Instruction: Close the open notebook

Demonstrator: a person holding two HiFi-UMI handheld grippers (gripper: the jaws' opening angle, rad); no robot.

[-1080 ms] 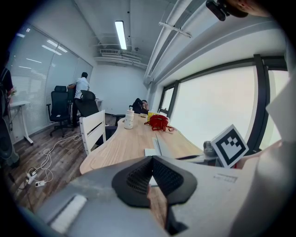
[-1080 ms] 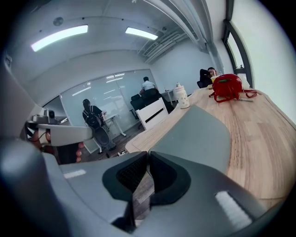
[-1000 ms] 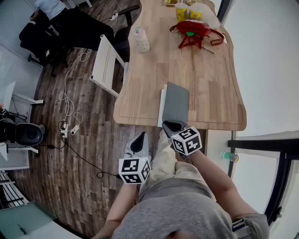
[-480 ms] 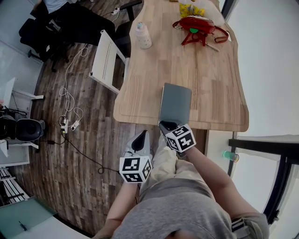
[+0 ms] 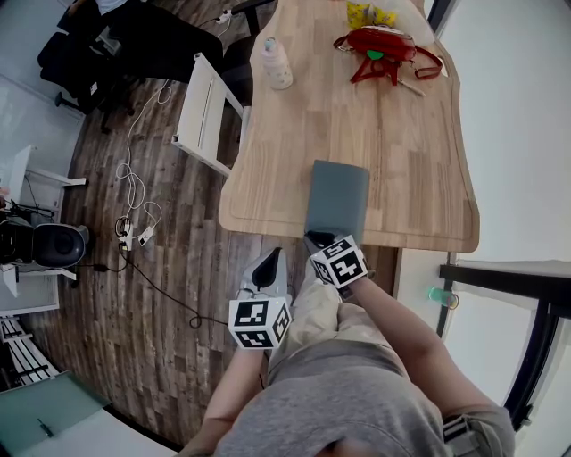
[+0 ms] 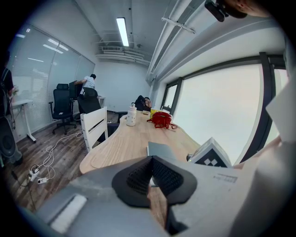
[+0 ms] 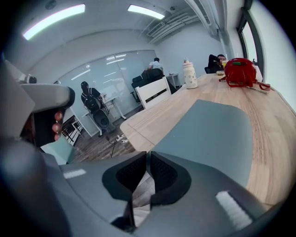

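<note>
The notebook (image 5: 337, 195) lies shut and flat, its grey-green cover up, at the near edge of the wooden table (image 5: 410, 134). Its cover also fills the right gripper view (image 7: 208, 134) and shows small in the left gripper view (image 6: 162, 150). My right gripper (image 5: 318, 240) sits just at the notebook's near edge, jaws together with nothing between them (image 7: 148, 155). My left gripper (image 5: 266, 268) hangs lower left, off the table over the floor, its pads closed on nothing (image 6: 151, 159).
A red bag (image 5: 384, 45) and a yellow packet (image 5: 368, 14) lie at the table's far end, with a pale bottle (image 5: 276, 64) at the far left. A white chair (image 5: 207, 116) stands left of the table. Cables (image 5: 134, 205) trail on the floor.
The notebook's cover has come down flat; the white pages seen at its left a second ago are now hidden. My right gripper sank toward the table edge. The left gripper stayed put.
</note>
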